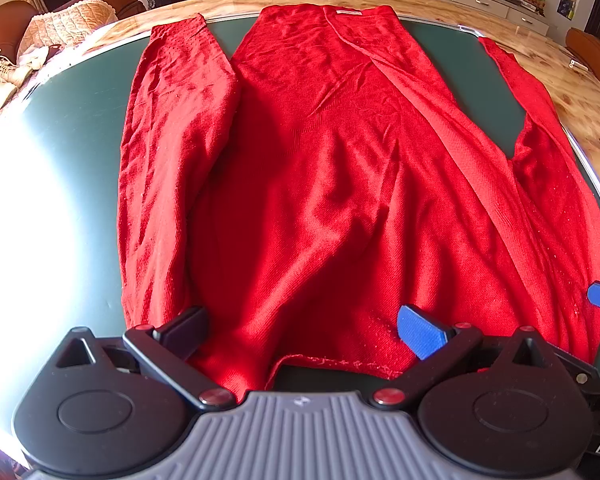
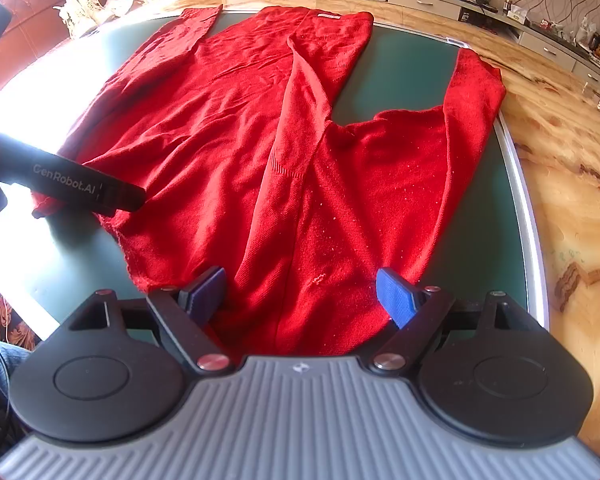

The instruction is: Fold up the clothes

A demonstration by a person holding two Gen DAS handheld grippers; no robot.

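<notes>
The left claw (image 1: pixel 302 330) hangs with its jaws spread wide over the near hem of the red sweater (image 1: pixel 324 168), nothing pinched between them; its black finger stands at about 8 o'clock in the left wrist view and its blue-padded one at about 4 o'clock. The right claw (image 2: pixel 300 294) is likewise wide apart above the same end of the garment, the cloth lying slack under the gap and not clamped by either pad.

Outward from both claws, the sweater lies spread flat on the dark green mat (image 1: pixel 80 128) of the desk (image 1: pixel 580 92), its near edge at 6 o'clock and the end with the white label (image 1: pixel 350 12) at 12 o'clock. The left sleeve (image 1: pixel 168 152) runs alongside the body toward 10 o'clock, close against it. The right sleeve (image 2: pixel 472 92) reaches toward 1 o'clock in the right wrist view, with mat showing between it and the body. A diagonal ridge crosses the body, which looks like a front panel lying over the other, though I cannot tell for certain.

Judging by this, the folding has barely begun: the garment is laid out and roughly smoothed, but neither sleeve is brought across the body, and no lengthwise or crosswise fold is visible. Still to come, most likely, are the sleeve folds, then folding the body over itself.
</notes>
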